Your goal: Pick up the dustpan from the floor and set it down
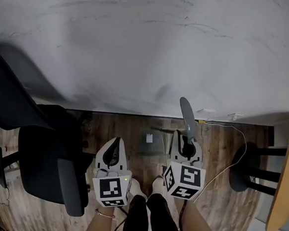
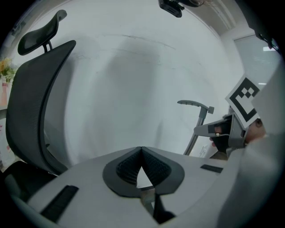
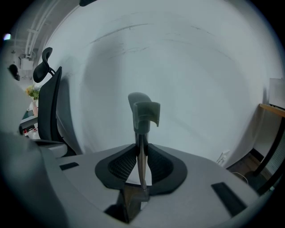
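Dustpan point(image 1: 187, 116) point(image 3: 142, 116) handle stands upright, its thin shaft pinched in the right gripper point(image 1: 188, 146) point(image 3: 141, 162) (clip end sticking up), over the wooden floor point(image 1: 221, 146) beside a white surface point(image 1: 139, 48). The left gripper point(image 1: 112, 152) point(image 2: 141, 162) is clenched on nothing. Black office chair point(image 1: 38, 160) at left.

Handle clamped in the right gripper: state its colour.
Grey plastic handle, clearest in the right gripper view.

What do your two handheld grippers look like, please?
Both the left gripper and right gripper are pale grey tapered shells with dark ribbed pads. Each carries a white cube with black square markers. A thin bracelet circles the left wrist.
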Tool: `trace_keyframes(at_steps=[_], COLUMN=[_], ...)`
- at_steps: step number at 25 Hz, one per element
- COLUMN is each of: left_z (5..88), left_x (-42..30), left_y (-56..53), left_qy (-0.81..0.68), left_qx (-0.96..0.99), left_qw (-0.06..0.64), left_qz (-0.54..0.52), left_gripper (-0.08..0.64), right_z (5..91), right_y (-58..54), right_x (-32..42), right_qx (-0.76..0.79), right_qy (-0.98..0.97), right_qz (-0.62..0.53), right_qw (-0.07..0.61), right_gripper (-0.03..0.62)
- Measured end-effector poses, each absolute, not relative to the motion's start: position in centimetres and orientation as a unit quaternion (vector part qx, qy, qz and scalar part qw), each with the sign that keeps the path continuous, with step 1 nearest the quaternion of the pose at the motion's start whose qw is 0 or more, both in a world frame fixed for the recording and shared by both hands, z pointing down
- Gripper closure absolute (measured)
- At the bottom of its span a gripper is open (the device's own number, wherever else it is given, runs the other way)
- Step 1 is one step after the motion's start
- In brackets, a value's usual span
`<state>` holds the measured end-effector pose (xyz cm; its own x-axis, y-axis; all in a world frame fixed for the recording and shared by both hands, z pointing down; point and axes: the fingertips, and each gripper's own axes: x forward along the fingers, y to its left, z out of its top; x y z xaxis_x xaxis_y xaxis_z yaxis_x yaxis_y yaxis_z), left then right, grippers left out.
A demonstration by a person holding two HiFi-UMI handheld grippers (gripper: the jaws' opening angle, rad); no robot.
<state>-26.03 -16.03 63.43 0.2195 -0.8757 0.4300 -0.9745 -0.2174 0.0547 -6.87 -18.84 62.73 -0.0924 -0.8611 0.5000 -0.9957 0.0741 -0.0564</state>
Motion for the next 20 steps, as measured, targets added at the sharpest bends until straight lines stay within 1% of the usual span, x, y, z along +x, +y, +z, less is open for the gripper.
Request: trace_keyframes(at_steps=[10,20], left_z=[67.0,67.8], left_x=[-26.2,-26.1], left_y=[-16.3,-16.7], left_qy=[-0.600,-0.594], left_qx=[0.767,0.771], left_qw=[0.165,0.171], left_qz=[0.158,0.156], left_gripper=[0.551,0.551], right_z=[66.6,68.2], right_y=[-20.0,-21.5], right_x=[-8.0,-8.7], right_qx=[0.654,0.656], right_qy=[-0.707,-0.704], right_qz=[0.193,0.187], right_qw=[0.189,0.198], right_gripper=[0.497,0.497])
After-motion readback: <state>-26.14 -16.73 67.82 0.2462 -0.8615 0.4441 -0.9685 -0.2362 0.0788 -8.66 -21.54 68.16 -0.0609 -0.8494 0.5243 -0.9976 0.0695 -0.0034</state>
